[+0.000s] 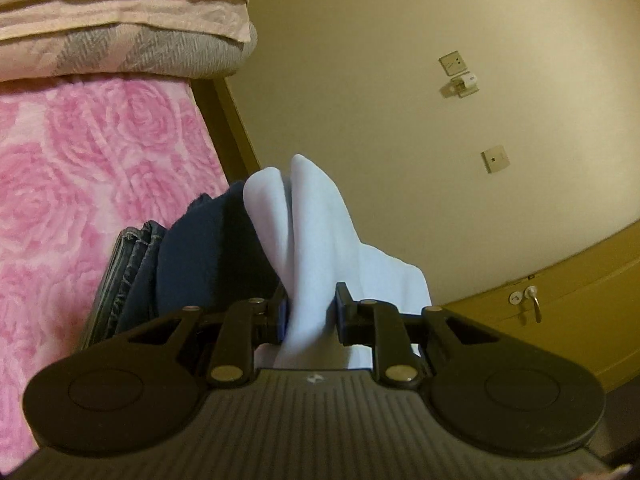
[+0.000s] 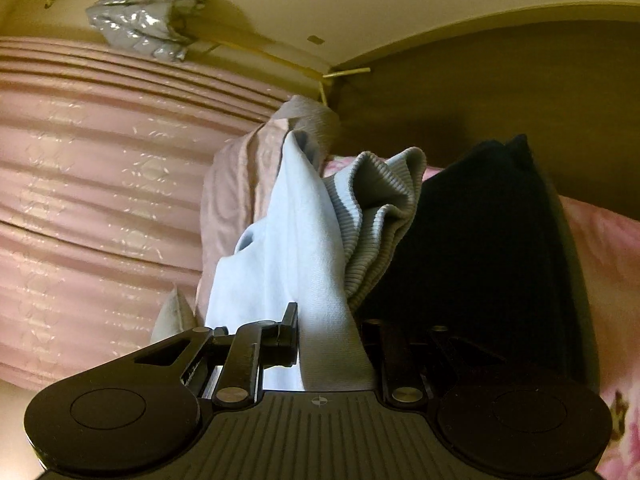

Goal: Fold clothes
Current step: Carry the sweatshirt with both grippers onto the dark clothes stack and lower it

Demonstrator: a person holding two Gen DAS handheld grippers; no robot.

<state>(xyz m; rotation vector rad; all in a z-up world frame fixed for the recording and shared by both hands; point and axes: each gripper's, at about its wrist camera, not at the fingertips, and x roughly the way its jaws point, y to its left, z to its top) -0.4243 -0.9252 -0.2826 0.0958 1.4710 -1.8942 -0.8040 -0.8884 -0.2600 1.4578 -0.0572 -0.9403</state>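
Note:
A pale blue garment (image 1: 316, 232) runs up from between the fingers of my left gripper (image 1: 311, 316), which is shut on a bunched fold of it. Beside it lie a folded navy garment (image 1: 208, 252) and folded jeans (image 1: 132, 264) on the pink rose blanket (image 1: 80, 184). In the right wrist view my right gripper (image 2: 326, 328) is shut on the same pale blue garment (image 2: 288, 240), near its grey ribbed hem (image 2: 380, 208). The navy garment (image 2: 480, 248) lies to the right; the right finger is hidden by cloth.
A stack of folded pink and grey bedding (image 1: 120, 28) lies at the head of the bed. Pink striped quilts (image 2: 100, 184) fill the left of the right wrist view, with a silver bag (image 2: 140, 24) above. The wooden bed frame (image 1: 232, 120) and a cabinet (image 1: 560, 320) with a key border the wall.

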